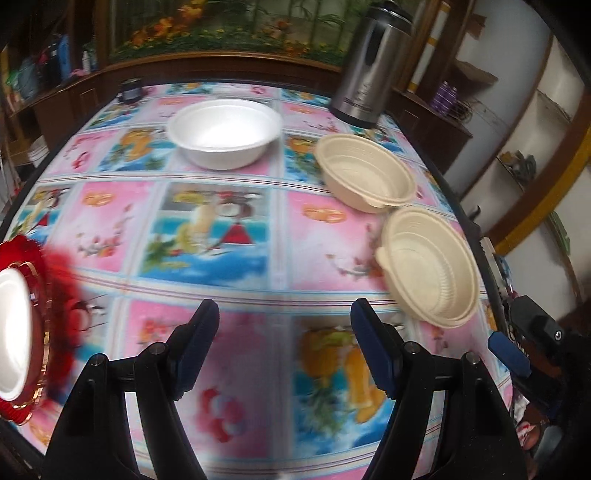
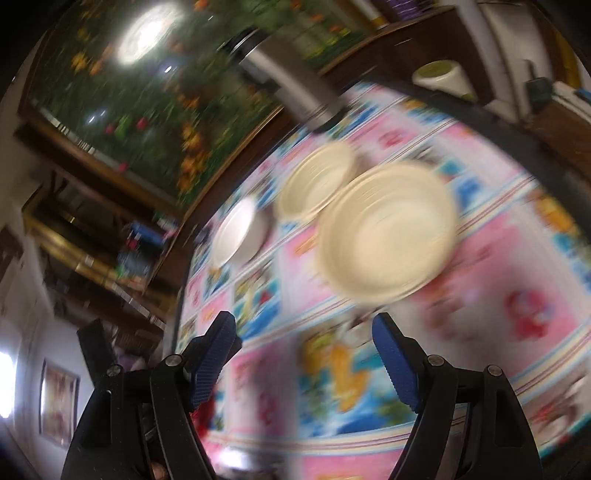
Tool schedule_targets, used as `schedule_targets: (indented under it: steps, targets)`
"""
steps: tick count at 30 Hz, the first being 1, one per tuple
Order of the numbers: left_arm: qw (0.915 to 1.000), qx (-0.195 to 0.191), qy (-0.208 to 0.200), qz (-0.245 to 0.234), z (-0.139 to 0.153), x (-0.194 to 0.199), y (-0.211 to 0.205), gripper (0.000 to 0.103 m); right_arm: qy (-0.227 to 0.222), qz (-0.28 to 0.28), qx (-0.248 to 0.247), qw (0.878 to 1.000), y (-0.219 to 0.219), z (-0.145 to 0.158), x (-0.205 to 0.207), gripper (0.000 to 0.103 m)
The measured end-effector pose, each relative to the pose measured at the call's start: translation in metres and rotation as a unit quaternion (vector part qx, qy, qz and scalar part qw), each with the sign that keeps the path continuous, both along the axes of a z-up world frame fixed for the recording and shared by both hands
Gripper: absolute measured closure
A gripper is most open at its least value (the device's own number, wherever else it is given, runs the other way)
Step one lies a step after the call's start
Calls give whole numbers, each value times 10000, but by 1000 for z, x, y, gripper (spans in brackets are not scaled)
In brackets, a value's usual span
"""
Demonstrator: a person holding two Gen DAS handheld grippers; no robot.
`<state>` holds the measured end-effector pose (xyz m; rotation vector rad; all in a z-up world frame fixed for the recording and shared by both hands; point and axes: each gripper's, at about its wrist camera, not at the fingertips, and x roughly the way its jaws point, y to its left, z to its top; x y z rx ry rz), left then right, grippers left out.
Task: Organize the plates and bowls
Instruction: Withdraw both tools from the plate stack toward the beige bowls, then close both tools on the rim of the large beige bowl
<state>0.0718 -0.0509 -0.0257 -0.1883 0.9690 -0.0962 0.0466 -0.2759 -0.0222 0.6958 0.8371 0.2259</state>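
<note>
Three bowls are counted on the surface, which is covered by a pink and blue picture cloth. One white bowl is set toward the far side. Two cream bowls are placed at the right: the far cream bowl and the near cream bowl, whose rims are touching or nearly so. All three are seen upright and empty. One red plate with a gold-edged scalloped rim is found at the left edge, and a white dish is carried on it; whether that dish is a plate or a bowl cannot be told.

One steel flask is stood at the far right corner, just behind the far cream bowl. Lettering is printed low on its body, but it is too blurred to be read. One small dark jar is set at the far left.

The left tongs are held wide over bare cloth, with nothing between the pads. The right tongs are likewise spread wide and empty; their view is heavily smeared. In it the near cream bowl is seen just ahead of the tips. The right tongs are also glimpsed at the right edge of the left view, beside the near cream bowl.

A flower painting and cluttered shelves are seen beyond the surface.
</note>
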Motion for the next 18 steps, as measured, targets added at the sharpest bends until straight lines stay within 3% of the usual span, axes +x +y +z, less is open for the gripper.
schedule_targets:
  steps: [9,18]
  targets:
    - [9995,-122,163,-221,-14,36,-52,30,329,-645,147,9973,-65,-23,26,24]
    - [9994,-42,242,-259,-27,59,-77,30,483,-734,126,9961,-74,-40,54,30]
